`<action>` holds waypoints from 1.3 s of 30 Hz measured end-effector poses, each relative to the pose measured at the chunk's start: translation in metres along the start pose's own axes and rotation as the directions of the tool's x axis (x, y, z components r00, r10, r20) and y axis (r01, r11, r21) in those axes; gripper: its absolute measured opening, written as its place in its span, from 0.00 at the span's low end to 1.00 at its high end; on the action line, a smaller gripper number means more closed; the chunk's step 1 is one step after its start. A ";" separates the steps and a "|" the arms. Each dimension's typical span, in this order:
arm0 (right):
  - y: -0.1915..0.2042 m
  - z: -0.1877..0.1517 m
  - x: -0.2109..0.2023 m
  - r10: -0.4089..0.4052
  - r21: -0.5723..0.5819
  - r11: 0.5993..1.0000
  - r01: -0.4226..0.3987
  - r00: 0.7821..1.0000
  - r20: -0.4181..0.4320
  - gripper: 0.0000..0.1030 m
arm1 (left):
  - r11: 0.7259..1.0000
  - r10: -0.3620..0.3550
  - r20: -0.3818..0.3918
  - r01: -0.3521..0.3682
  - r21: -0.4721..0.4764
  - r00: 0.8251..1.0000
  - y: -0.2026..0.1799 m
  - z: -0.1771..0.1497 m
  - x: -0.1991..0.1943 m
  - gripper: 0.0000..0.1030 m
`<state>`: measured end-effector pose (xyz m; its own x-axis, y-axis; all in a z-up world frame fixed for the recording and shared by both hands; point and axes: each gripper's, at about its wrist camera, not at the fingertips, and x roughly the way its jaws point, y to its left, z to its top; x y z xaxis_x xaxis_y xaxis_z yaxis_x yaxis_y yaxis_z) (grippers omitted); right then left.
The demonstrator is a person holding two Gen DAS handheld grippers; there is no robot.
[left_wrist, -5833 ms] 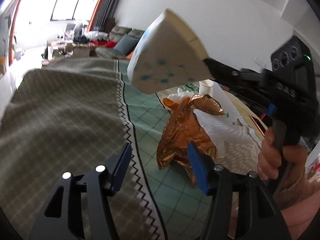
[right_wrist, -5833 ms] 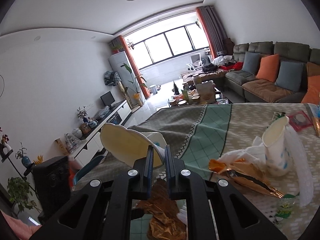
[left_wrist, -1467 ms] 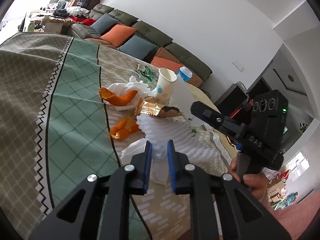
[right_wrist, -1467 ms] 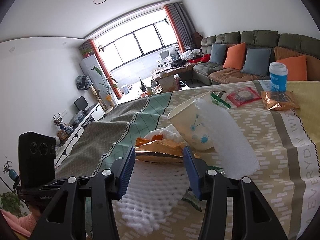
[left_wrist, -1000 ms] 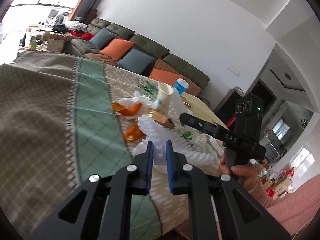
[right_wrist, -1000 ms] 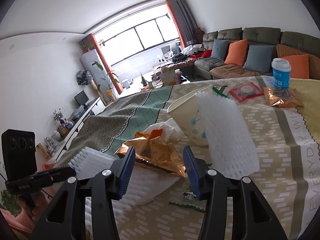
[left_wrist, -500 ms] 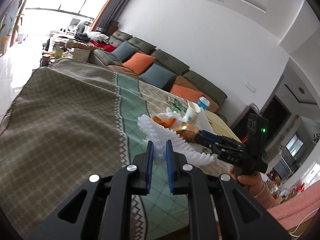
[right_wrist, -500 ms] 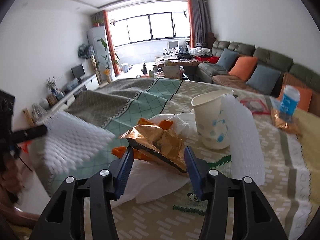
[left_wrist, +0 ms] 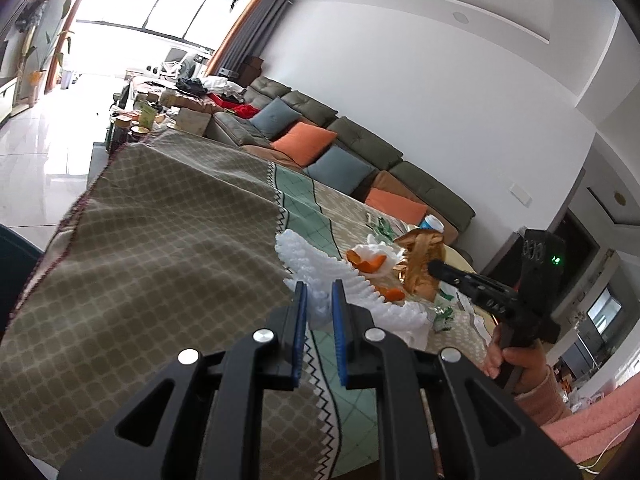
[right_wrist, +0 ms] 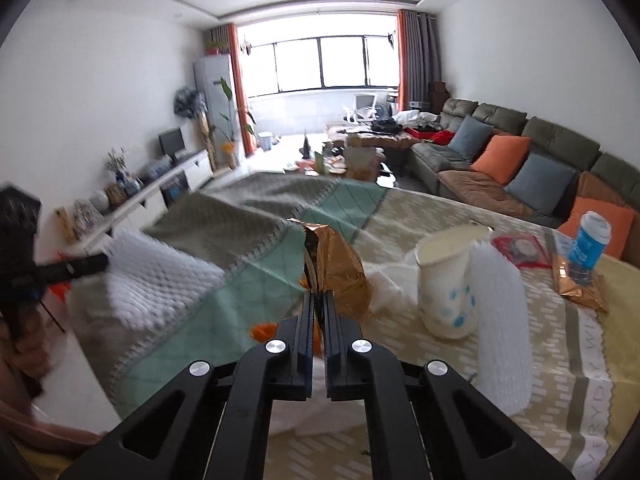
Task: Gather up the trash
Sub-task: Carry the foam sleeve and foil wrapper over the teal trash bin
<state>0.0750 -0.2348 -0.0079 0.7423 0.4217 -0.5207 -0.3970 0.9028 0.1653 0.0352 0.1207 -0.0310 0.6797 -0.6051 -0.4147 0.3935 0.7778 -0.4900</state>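
Observation:
My left gripper is shut on a white foam net sleeve and holds it above the table's near-left part; the sleeve also shows in the right wrist view. My right gripper is shut on a crumpled gold foil wrapper, lifted off the table; the wrapper also shows in the left wrist view. Orange peels lie on white tissue. A white paper cup stands beside a second foam sleeve.
The table wears a patterned green and beige cloth. At its far right are a blue-and-white cup on a gold packet and a red packet. A long sofa with cushions stands behind.
My right gripper has shut on the gold wrapper and lifted it. My left gripper has carried the foam sleeve further left, away from the trash pile.

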 end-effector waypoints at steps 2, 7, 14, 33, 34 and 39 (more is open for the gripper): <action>0.002 0.006 -0.001 0.042 0.021 0.999 -0.042 0.999 0.010 0.04 | 1.000 0.007 0.011 -0.007 -0.005 1.000 0.004 0.000 -0.005 0.13; 0.024 0.015 0.005 0.166 0.039 0.985 -0.166 0.986 0.016 0.04 | 0.999 0.039 0.045 -0.038 -0.016 0.998 0.011 0.000 -0.022 0.13; 0.069 0.027 0.032 0.319 0.016 0.948 -0.318 0.948 -0.011 0.04 | 0.992 0.123 0.102 -0.119 -0.039 0.987 0.025 0.000 -0.054 0.13; 0.191 0.053 0.113 0.588 -0.034 0.801 -0.598 0.795 -0.148 0.04 | 0.904 0.417 0.212 -0.380 -0.194 0.884 0.078 -0.012 -0.157 0.13; 0.195 0.054 0.117 0.597 -0.030 0.794 -0.607 0.788 -0.154 0.04 | 0.898 0.431 0.214 -0.391 -0.203 0.877 0.080 -0.013 -0.162 0.13; 0.221 0.061 0.137 0.631 -0.022 0.764 -0.644 0.754 -0.182 0.04 | 0.863 0.492 0.214 -0.441 -0.245 0.844 0.094 -0.016 -0.179 0.13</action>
<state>0.1223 0.0274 0.0079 0.2111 0.8723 -0.4410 -0.7934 0.4165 0.4439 -0.0595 0.2994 -0.0149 0.8995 -0.0921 -0.4272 -0.1116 0.8968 -0.4282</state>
